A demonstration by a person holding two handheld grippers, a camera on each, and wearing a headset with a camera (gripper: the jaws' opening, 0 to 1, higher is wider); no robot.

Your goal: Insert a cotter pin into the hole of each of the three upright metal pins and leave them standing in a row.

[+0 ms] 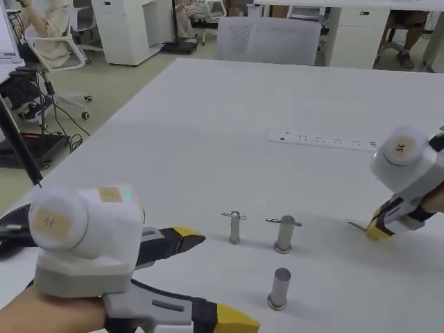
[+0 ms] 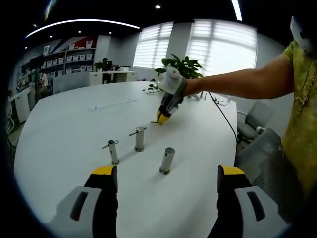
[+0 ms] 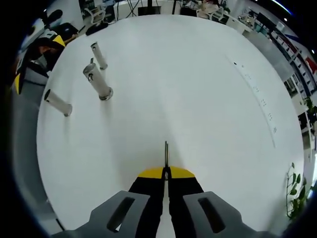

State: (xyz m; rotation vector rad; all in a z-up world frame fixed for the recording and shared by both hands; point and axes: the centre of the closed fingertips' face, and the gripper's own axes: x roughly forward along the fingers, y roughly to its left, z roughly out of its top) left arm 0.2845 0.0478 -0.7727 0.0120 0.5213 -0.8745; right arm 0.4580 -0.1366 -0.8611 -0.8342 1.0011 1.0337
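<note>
Yellow-tipped right claw (image 3: 166, 173) pinches a cotter pin (image 3: 166, 152).

On the white counter (image 1: 208, 125) stand three short upright steel pins: a left rear pin (image 1: 234, 229), a right rear pin (image 1: 284, 236) just beside it, and a front pin (image 1: 279, 288) before that one. Well to their right, the right gripper (image 1: 377, 231) pinches a thin metal cotter pin (image 1: 358, 225). A long white power strip (image 1: 326, 141) lies behind. The left gripper (image 1: 220, 281) is front left.
</note>
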